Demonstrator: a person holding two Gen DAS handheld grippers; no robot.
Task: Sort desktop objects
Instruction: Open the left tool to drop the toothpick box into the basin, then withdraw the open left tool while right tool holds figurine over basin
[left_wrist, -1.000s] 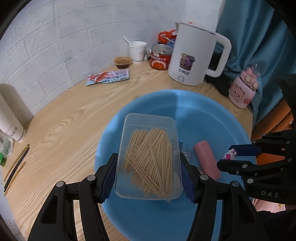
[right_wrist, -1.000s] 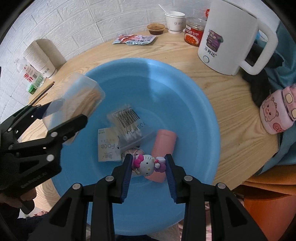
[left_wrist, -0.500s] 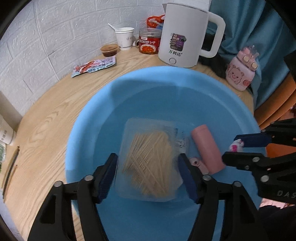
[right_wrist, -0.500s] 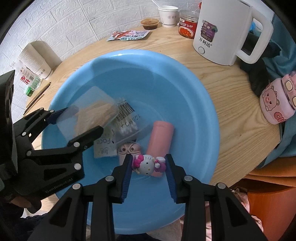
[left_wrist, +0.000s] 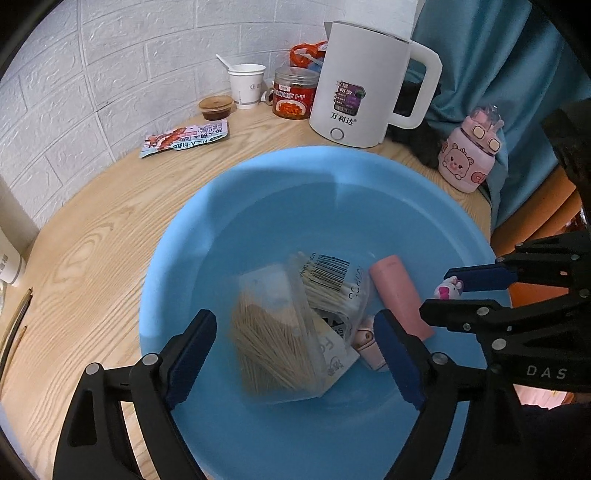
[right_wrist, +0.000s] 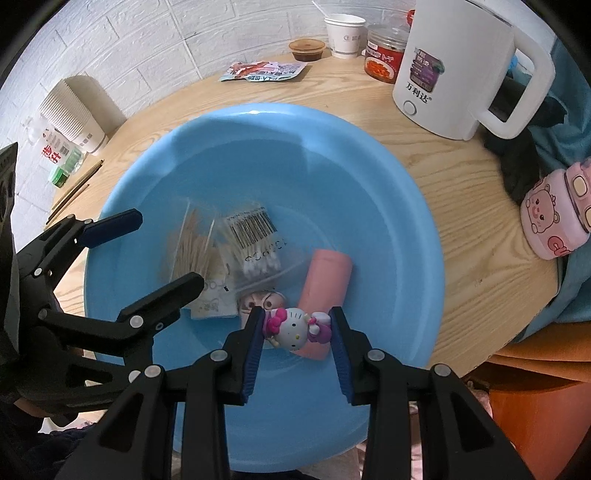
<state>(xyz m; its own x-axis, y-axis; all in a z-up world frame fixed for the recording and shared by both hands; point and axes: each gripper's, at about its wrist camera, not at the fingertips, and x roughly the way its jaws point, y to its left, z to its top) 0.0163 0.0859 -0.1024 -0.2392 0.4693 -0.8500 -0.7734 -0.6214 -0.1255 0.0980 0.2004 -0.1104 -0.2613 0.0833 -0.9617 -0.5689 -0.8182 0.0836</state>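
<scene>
Now toothpick box (left_wrist: 273, 332) loose between left claw (left_wrist: 295, 354)

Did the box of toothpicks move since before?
Yes. The toothpick box dropped from the opened left hand-held gripper into the blue basin, beside the pink tube.

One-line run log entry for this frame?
left tool: open, just released toothpick box | right tool: shut on cat figurine | over blue basin

A sky-blue basin (right_wrist: 388, 192) sits on a pale wood-grain worktop (right_wrist: 461, 206). A pink tube (right_wrist: 325, 280), a black-barcoded clear bag (right_wrist: 255, 236) and tan sticks, seemingly toothpicks (left_wrist: 266, 336).
</scene>
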